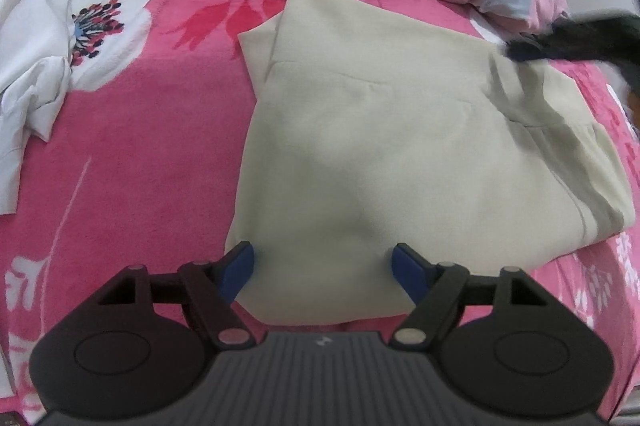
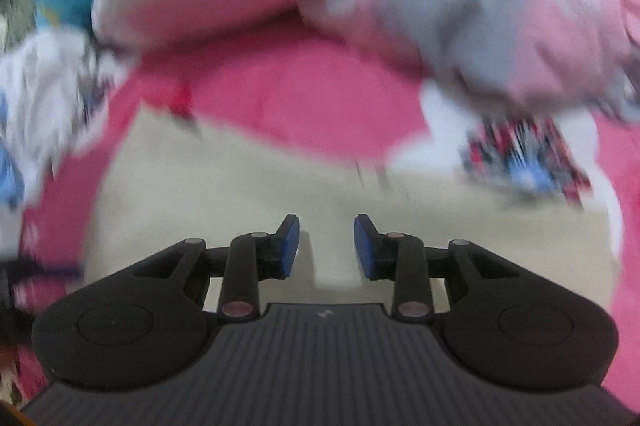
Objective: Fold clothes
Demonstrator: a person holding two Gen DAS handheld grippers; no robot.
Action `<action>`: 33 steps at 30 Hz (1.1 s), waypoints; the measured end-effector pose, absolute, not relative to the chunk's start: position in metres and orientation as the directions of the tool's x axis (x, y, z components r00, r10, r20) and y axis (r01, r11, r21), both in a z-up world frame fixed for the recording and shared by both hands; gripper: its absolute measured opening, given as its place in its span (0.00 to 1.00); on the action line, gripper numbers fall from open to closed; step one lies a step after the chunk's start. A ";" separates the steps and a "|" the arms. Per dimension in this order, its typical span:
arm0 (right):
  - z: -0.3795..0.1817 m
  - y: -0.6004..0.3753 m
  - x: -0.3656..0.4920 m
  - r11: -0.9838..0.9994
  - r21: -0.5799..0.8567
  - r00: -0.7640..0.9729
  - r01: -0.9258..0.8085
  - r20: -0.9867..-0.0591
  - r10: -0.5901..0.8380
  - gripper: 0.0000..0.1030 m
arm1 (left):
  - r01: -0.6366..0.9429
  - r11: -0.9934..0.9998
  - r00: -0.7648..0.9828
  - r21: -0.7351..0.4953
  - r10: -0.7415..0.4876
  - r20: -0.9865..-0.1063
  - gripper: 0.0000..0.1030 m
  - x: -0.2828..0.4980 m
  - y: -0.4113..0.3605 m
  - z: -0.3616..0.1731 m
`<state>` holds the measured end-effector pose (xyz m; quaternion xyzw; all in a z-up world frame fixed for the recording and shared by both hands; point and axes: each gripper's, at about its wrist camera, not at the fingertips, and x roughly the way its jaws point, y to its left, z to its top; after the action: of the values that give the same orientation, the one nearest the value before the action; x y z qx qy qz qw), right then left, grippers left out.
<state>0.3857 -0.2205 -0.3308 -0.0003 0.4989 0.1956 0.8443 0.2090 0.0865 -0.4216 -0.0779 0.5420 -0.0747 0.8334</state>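
Well, the left gripper [image 1: 322, 268] hangs over the near edge of the folded beige garment [image 1: 400, 154], jaws spread wide, holding nothing. Beyond those jaws the garment lies on the pink floral blanket [image 1: 132, 154]. The right gripper [image 2: 326, 246] stands partly open and empty above the beige cloth.

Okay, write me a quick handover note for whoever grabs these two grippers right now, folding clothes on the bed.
Left gripper: open wide, hovering over the near edge of the beige garment, holding nothing.
Right gripper: partly open, nothing between its pads; its view is motion-blurred, beige cloth below it.
Beige garment: lies folded into a compact shape on the pink bedspread.
White garment: crumpled at the left of the bed, unfolded.
Left: tidy or finish the beige fold if needed, then fold the white one.
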 end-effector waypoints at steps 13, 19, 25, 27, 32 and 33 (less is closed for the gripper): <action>-0.322 -0.171 0.355 0.910 0.132 0.514 -0.392 -0.789 0.336 0.45 | -0.120 0.898 0.384 -0.422 -0.351 -0.854 0.75 0.202 0.146 -0.399; -0.330 -0.104 0.262 0.722 0.098 0.361 -0.685 -0.815 0.454 0.56 | -0.360 0.788 0.377 -0.500 -0.368 -0.850 0.75 0.190 0.205 -0.410; -0.362 -0.032 0.187 0.463 -0.184 0.394 -0.867 -0.822 0.412 0.65 | -0.463 0.702 0.402 -0.541 -0.378 -0.834 0.75 0.190 0.234 -0.420; -0.377 -0.016 0.177 0.403 -0.281 0.437 -0.871 -0.818 0.374 0.66 | -0.467 0.696 0.402 -0.545 -0.382 -0.832 0.75 0.191 0.234 -0.421; -0.380 -0.004 0.175 0.372 -0.405 0.529 -0.835 -0.774 0.346 0.66 | -0.463 0.693 0.398 -0.552 -0.395 -0.828 0.75 0.191 0.233 -0.423; -0.378 -0.004 0.177 0.376 -0.411 0.537 -0.830 -0.770 0.343 0.66 | -0.463 0.691 0.397 -0.555 -0.398 -0.827 0.75 0.191 0.232 -0.423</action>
<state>0.1766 -0.0037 -0.3778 -0.4106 0.2965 0.3788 0.7746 0.1911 0.2322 -0.4231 -0.3923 0.5485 0.0222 0.7381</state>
